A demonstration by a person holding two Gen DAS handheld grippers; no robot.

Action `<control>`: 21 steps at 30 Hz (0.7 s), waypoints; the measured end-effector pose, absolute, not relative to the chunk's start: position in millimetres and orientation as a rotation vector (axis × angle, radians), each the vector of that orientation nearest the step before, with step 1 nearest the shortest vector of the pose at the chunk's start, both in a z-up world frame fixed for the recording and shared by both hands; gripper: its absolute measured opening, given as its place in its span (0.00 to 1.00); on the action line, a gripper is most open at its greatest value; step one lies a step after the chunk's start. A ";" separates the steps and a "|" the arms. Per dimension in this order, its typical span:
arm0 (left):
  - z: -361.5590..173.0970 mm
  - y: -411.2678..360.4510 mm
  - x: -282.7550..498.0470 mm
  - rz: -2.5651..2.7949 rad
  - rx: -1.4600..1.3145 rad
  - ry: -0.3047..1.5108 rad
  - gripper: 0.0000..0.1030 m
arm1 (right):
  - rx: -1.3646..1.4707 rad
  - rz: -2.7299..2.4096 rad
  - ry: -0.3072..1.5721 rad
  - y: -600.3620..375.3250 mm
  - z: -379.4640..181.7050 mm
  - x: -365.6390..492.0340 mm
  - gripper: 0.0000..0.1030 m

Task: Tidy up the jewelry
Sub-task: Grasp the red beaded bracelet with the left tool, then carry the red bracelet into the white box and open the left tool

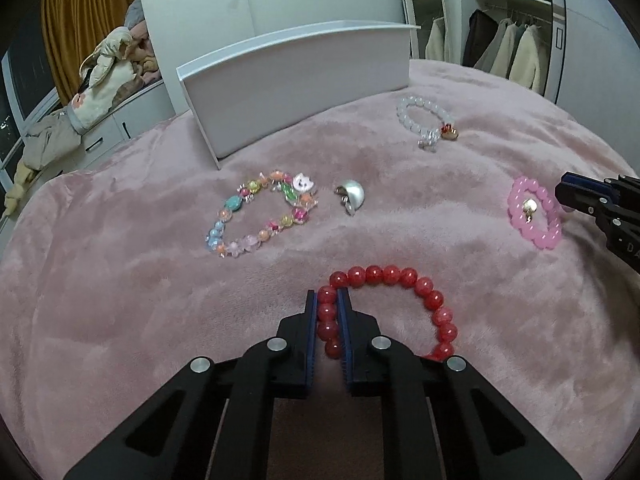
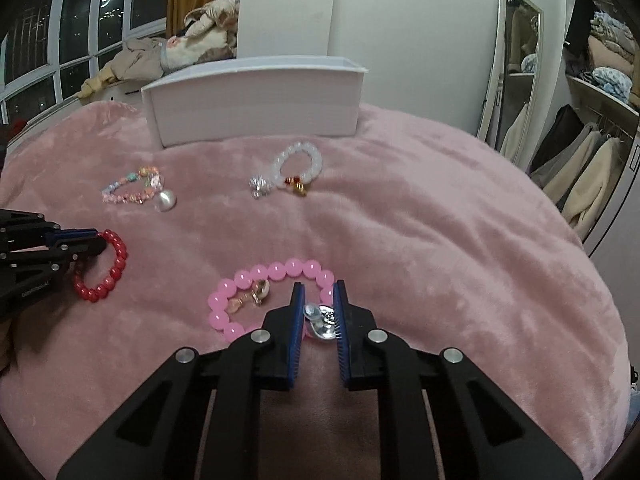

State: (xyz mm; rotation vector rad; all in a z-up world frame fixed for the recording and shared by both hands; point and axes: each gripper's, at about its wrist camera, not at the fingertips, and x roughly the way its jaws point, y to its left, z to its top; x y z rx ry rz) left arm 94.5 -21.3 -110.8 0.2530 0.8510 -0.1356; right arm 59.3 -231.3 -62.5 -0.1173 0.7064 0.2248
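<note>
My left gripper (image 1: pixel 327 295) is shut on the red bead bracelet (image 1: pixel 424 292), which lies on the pink blanket (image 1: pixel 120 300); it also shows in the right wrist view (image 2: pixel 108 272). My right gripper (image 2: pixel 318 290) is closed around a silver charm (image 2: pixel 322 320) at the pink bead bracelet (image 2: pixel 256 276); that bracelet also shows in the left wrist view (image 1: pixel 534 212). A white open box (image 1: pixel 296 80) stands at the back. A multicoloured bracelet (image 1: pixel 260 212), a pearl earring (image 1: pixel 352 196) and a clear bead bracelet (image 1: pixel 426 120) lie between.
The blanket covers a bed. A window ledge with piled clothes (image 1: pixel 100 80) is at the left, and a wardrobe with hanging coats (image 1: pixel 512 52) at the right. A mirror (image 2: pixel 516 68) leans on the wall behind.
</note>
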 end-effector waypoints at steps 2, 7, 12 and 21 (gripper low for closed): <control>-104.2 -19.4 95.6 -0.147 0.230 0.843 0.14 | -0.104 0.227 0.687 -233.1 -53.6 59.4 0.14; -79.0 -17.3 105.0 -0.149 0.186 0.795 0.14 | -0.117 0.208 0.654 -231.1 -32.8 61.1 0.14; -52.4 -14.5 124.1 -0.195 0.128 0.766 0.14 | -0.136 0.160 0.647 -226.4 -8.4 71.7 0.14; 6.7 -25.2 154.9 -0.162 0.233 0.645 0.14 | -0.103 0.081 0.572 -222.9 51.1 108.8 0.14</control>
